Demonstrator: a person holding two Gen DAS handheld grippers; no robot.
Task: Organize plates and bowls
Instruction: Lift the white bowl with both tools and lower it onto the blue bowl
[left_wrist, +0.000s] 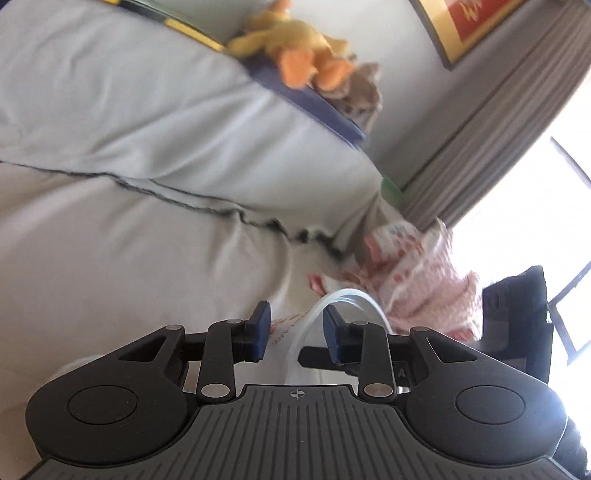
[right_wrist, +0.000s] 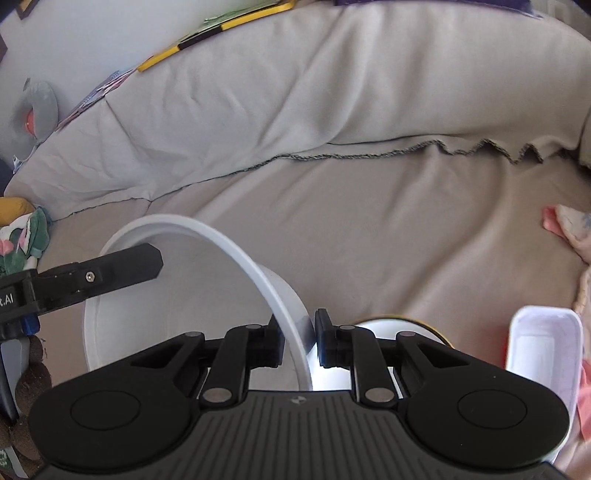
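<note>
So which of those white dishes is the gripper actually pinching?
The big round white bowl: the right gripper clamps its rim. The yellow-edged round dish behind it and the rectangular white dish to the right lie untouched.

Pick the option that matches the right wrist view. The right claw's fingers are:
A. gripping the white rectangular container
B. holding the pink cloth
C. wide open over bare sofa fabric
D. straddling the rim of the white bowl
D: the right claw has one finger inside and one outside the white bowl, with the rim passing between them; the white rectangular container sits apart to the right, untouched.
</note>
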